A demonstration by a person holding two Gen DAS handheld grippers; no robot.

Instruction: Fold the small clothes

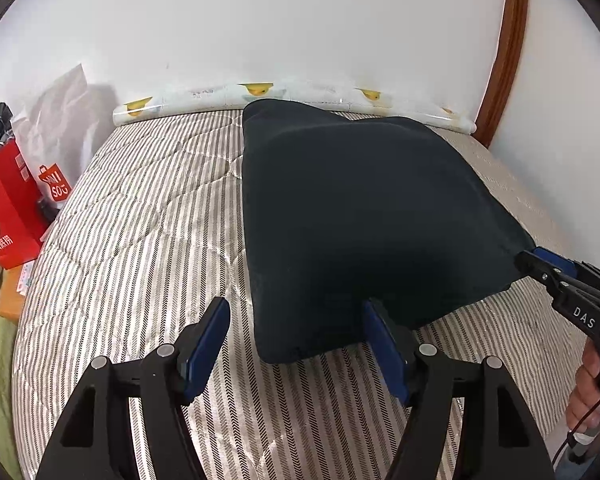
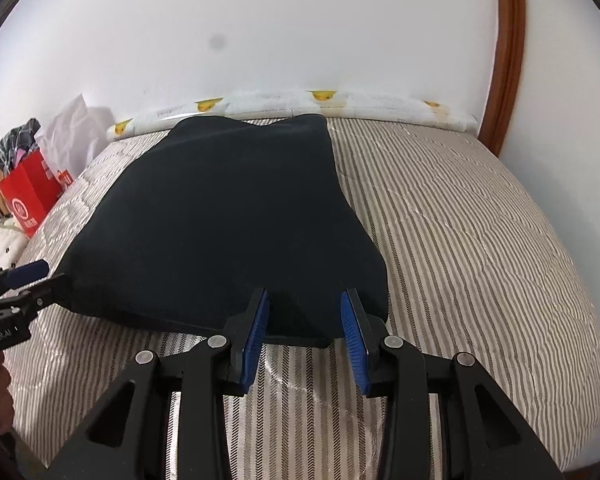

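Two grippers at the near edge of a dark garment [image 1: 364, 208] lying flat on the striped bed [image 1: 140, 240].

Left view: left gripper [image 1: 296, 322] jaws wide apart, right pad touching the garment's near-left corner, left pad over bare bed, nothing clamped. Same view shows the right gripper [image 1: 540, 260] side-on at the garment's right corner, a hand [image 1: 588, 384] on its handle; grip unclear there. Right view settles it: right gripper [image 2: 305, 312] jaws part-open astride the near hem, cloth between the pads, gaps on both sides, not pinched. Red bag [image 1: 8, 216] at bed's left in both. Wood frame [image 1: 504, 48] at right, duck-print roll [image 1: 292, 94] along the wall.
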